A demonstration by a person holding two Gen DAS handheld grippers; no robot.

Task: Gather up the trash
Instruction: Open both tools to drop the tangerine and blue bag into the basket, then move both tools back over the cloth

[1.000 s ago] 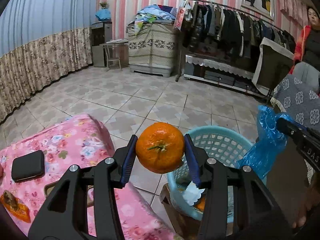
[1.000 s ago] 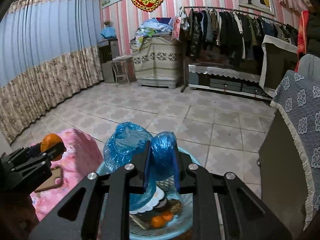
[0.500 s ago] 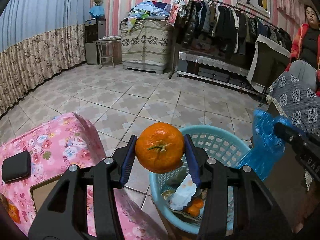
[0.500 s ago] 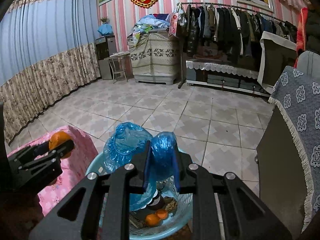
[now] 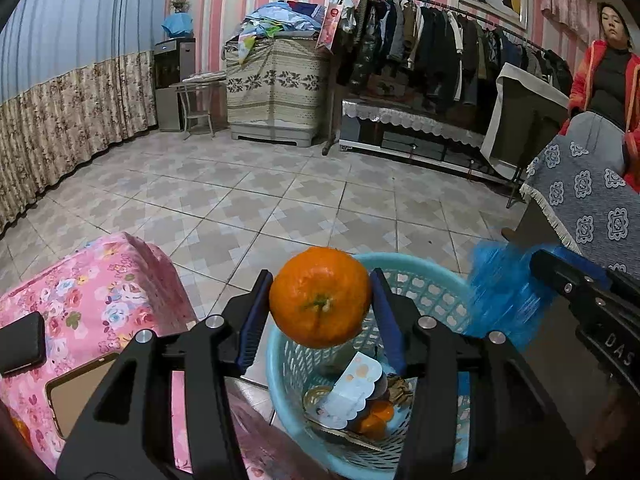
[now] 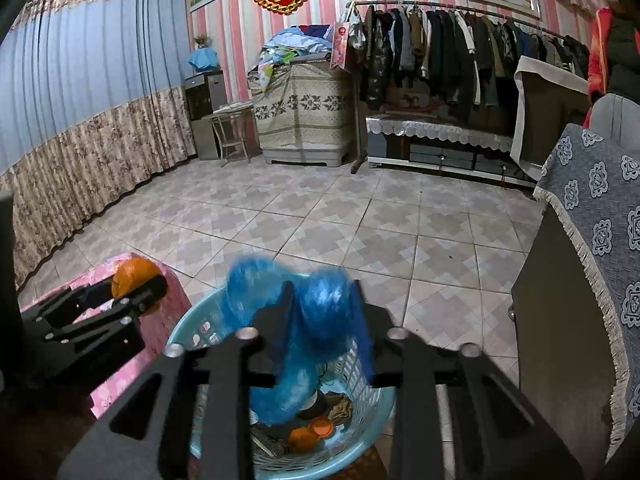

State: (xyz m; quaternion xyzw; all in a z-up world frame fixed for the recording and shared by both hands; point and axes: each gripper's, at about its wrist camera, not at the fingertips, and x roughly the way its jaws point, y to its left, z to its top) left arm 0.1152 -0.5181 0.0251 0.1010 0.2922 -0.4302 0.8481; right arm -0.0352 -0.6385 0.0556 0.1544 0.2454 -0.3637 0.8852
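My left gripper (image 5: 320, 271) holds an orange mandarin (image 5: 320, 296) over the near rim of a light blue basket (image 5: 416, 260). Its jaws are beginning to open, and the fruit still hangs between the pads. In the right wrist view my right gripper (image 6: 322, 286) hovers above the same basket (image 6: 180, 332). Its jaws are opening, and the crumpled blue plastic bag (image 6: 320, 312) between them is blurred and sagging down into the basket. The bag (image 5: 504, 284) also shows at the right of the left wrist view. A scalloped card and orange peels lie inside the basket.
A pink flowered cover (image 5: 80, 292) at the left carries a phone (image 5: 76, 396) and a black case (image 5: 20, 344). A cabinet under a grey-blue patterned cloth (image 5: 592, 196) stands close on the right. A person in an orange jacket (image 5: 600, 72) stands behind it. Tiled floor lies beyond the basket.
My right gripper's fingers have spread apart and the blue bag has gone blurred, slipping downward. My left gripper has carried the mandarin rightward over the basket, its fingers a touch wider.
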